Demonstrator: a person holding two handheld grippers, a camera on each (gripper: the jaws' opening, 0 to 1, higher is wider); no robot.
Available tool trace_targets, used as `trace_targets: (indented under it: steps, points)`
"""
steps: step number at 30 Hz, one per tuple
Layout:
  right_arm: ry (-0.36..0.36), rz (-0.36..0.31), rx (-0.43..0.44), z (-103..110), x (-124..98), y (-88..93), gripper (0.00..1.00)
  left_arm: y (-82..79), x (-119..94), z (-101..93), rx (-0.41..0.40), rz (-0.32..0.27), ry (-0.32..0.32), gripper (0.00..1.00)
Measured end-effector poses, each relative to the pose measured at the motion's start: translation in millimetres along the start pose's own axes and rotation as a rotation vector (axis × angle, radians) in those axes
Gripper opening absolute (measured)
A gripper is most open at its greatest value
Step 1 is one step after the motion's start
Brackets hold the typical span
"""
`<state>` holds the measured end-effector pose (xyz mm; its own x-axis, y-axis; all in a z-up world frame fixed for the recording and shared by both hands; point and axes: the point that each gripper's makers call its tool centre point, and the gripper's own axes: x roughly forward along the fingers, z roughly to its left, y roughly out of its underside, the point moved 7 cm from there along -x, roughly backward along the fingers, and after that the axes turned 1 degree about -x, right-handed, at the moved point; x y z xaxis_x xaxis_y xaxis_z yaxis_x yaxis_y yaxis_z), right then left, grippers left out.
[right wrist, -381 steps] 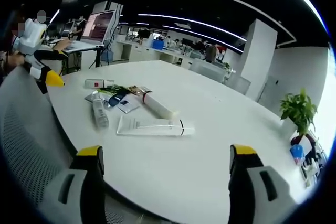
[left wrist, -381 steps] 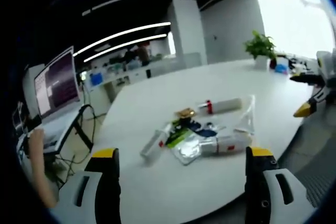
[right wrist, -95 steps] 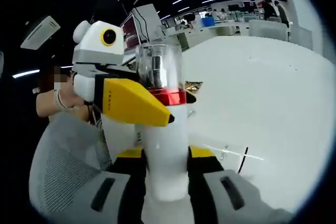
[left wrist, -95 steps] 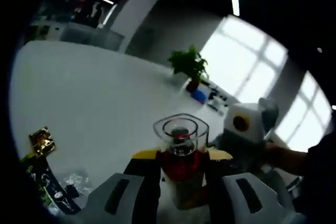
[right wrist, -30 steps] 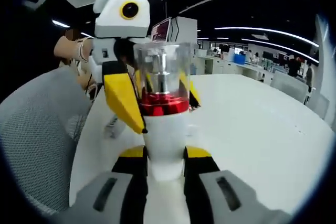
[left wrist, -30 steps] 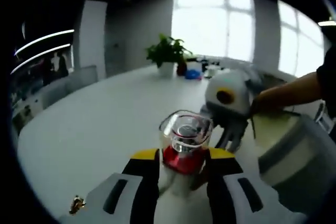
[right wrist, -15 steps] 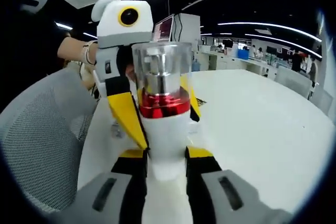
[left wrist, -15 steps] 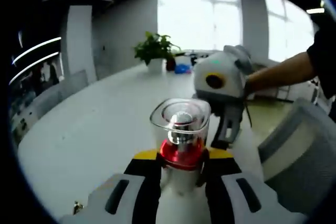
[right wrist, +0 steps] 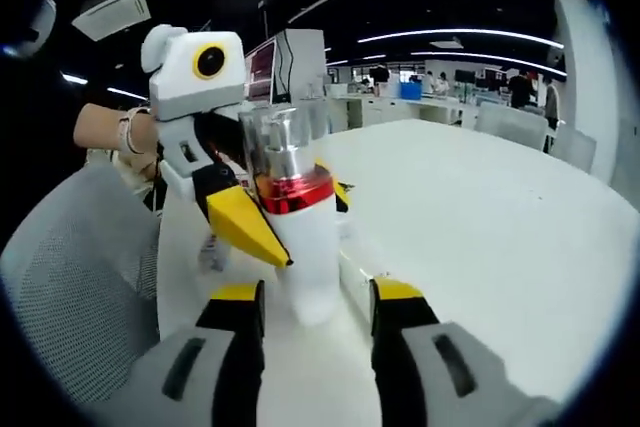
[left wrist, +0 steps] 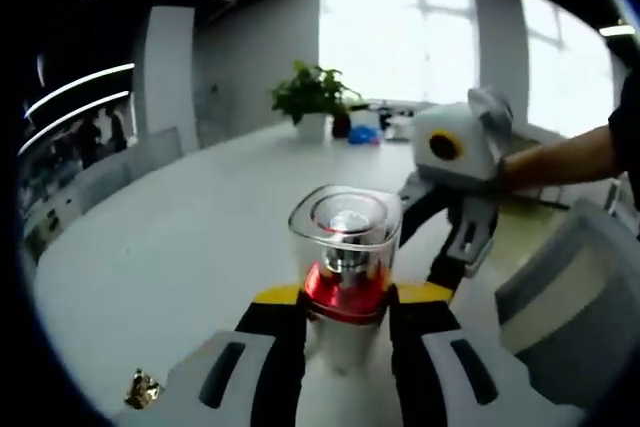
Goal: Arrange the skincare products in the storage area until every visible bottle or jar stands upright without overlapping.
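The pump bottle (right wrist: 300, 237), upright on the white table (right wrist: 480, 207) at the centre, sits clamped in the left gripper (left wrist: 340, 302), the right gripper (right wrist: 312, 297) parted around its base; other products remain, I judge.

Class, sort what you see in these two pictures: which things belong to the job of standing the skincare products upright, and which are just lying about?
Belongs to the job:
- white bottle with a red collar and clear cap
- left gripper, shut on it
- right gripper, jaws apart beside it
- white table

Just lying about:
- potted plant
- mesh chair
- gold wrapper
- monitor
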<state>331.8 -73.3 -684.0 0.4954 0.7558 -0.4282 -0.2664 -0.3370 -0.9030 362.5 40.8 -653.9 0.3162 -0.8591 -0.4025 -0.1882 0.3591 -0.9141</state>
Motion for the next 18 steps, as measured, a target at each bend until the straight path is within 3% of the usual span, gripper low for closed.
trace_targets:
  steps: [3, 6, 18]
  points:
    - [0.001, 0.001, 0.010, 4, -3, -0.2, 0.45, 5.3, 2, -3.1, 0.042, 0.039, 0.005, 0.34]
    - [0.005, 0.009, 0.019, 7, -5, -0.7, 0.49, 7.8, 1, -8.2, 0.021, 0.057, 0.036, 0.43]
    - [0.005, 0.051, 0.012, 17, -8, -11.5, 0.64, 9.1, -23, -11.1, 0.043, 0.102, 0.004, 0.62]
